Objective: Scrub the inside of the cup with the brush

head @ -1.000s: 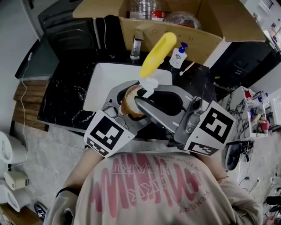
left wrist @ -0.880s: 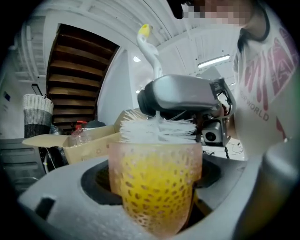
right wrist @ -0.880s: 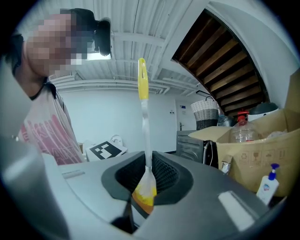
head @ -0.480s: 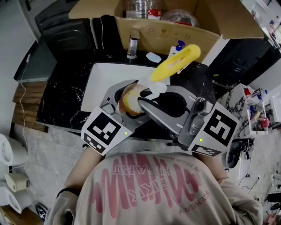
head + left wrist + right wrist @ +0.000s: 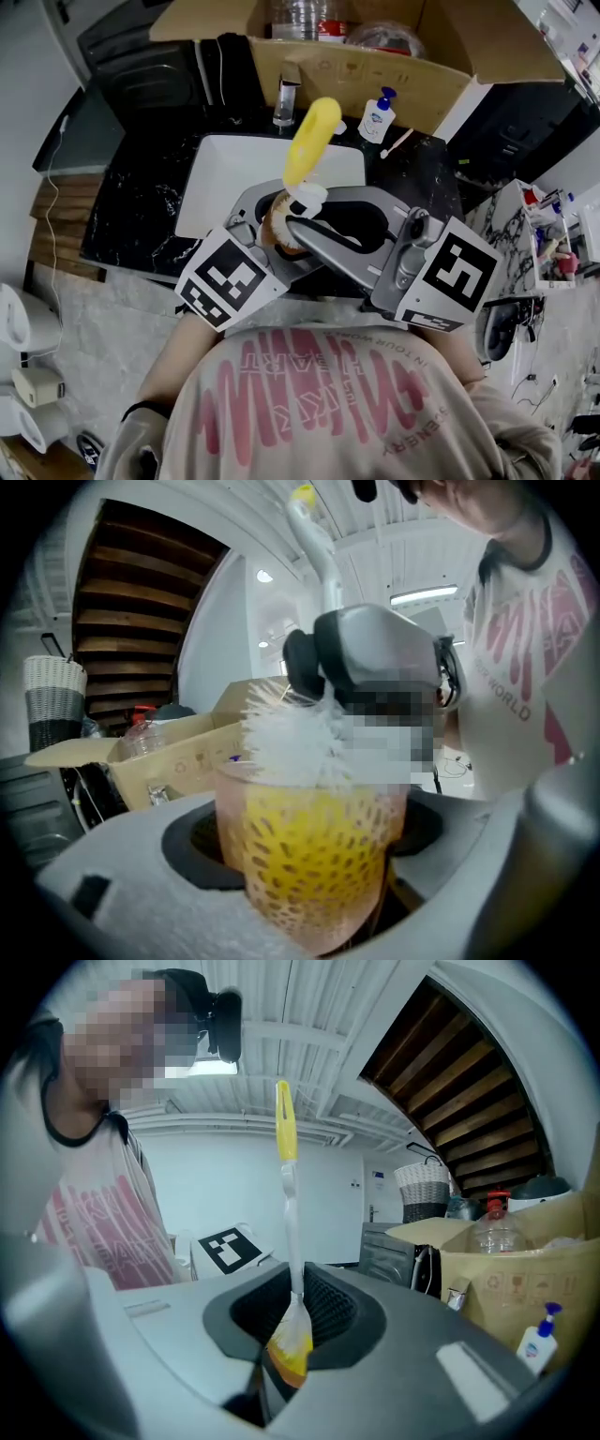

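The left gripper (image 5: 266,231) has its jaws clamped on a translucent cup (image 5: 314,850) with a yellow spotted look, holding it over the near edge of the white sink (image 5: 220,164) set in the dark tabletop (image 5: 141,202). The right gripper (image 5: 285,1358) has its jaws shut on the brush (image 5: 310,142) low on its handle. The yellow handle points up and away, and the white bristles (image 5: 292,744) sit in the cup's mouth, partly above the rim

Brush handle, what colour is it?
The brush handle is bright yellow; the head view shows it best.
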Demonstrator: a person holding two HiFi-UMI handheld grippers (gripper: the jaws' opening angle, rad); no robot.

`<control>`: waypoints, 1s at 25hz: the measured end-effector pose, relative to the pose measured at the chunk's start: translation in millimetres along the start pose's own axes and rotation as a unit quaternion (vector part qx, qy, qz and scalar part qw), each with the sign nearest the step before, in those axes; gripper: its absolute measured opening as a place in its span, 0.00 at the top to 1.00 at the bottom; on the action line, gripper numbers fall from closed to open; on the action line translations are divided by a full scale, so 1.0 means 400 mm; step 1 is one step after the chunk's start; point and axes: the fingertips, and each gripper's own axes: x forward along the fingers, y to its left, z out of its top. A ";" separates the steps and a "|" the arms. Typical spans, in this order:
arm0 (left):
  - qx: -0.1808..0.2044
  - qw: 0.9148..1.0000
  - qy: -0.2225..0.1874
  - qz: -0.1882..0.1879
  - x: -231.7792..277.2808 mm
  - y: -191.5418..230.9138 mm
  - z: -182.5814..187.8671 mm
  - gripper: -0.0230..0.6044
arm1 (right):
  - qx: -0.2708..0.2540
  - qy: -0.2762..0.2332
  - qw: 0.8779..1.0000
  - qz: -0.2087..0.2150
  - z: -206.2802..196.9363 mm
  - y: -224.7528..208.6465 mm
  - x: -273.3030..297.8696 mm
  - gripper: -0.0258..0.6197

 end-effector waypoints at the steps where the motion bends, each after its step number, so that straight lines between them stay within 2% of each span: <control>1: 0.005 1.000 0.003 -0.006 0.001 -0.007 -0.001 0.32 | -0.001 0.002 1.000 0.000 -0.002 0.001 0.001 0.88; 7: 0.036 0.998 0.008 -0.042 0.007 -0.050 -0.001 0.32 | -0.004 0.005 1.000 -0.005 -0.007 -0.002 0.002 0.88; 12: 0.066 0.996 0.019 -0.057 0.013 -0.073 -0.007 0.32 | 0.005 0.005 1.000 -0.015 -0.012 -0.010 -0.005 0.88; 20: 0.082 0.995 0.019 -0.061 0.014 -0.086 -0.002 0.32 | 0.045 -0.002 0.998 -0.040 -0.018 -0.037 -0.029 0.88; 25: 0.077 0.995 0.005 -0.066 0.009 -0.085 0.009 0.32 | 0.072 -0.018 0.996 -0.052 -0.018 -0.058 -0.043 0.87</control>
